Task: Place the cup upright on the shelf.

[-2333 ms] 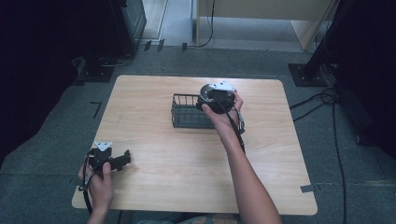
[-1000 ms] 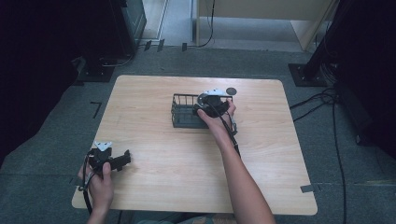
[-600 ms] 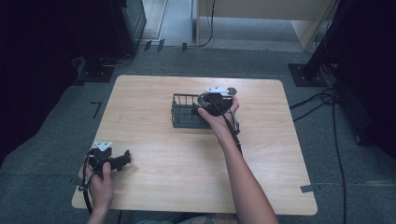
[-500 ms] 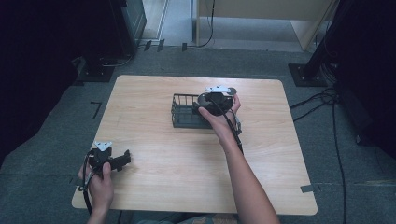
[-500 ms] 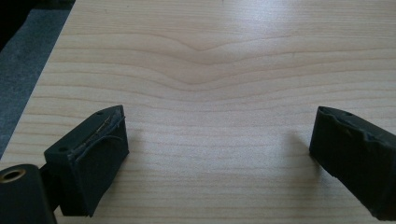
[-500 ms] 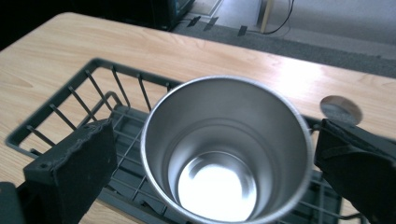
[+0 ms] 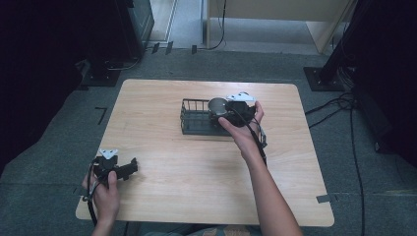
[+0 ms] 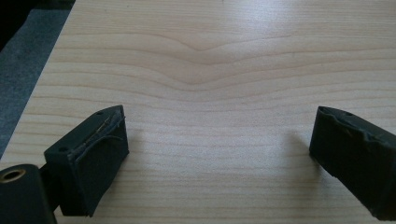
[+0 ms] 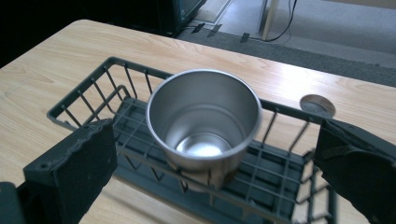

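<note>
Two things have changed over the last couple of seconds: my right gripper (image 7: 235, 109) has come down toward the dark wire dish-rack basket (image 9: 93, 100), and its jaws now stand spread wide on either side of the round stainless-steel cup (image 9: 204, 116), touching nothing. That cup sits upright inside the basket, toward its right end as seen from above (image 7: 217, 105), and it looks released rather than held (the jaws are well clear of its wall). I judge the placing step done, so the next move should be a straight lift out, without catching the basket's rim.

Just beyond the basket's far rail lies a small round metal disc (image 9: 317, 105), flat on the pale wooden table (image 7: 196, 172).

My left gripper (image 7: 116, 168) has not moved. It rests well apart from the basket at the near left corner, jaws spread over bare wood (image 8: 210, 93).
</note>
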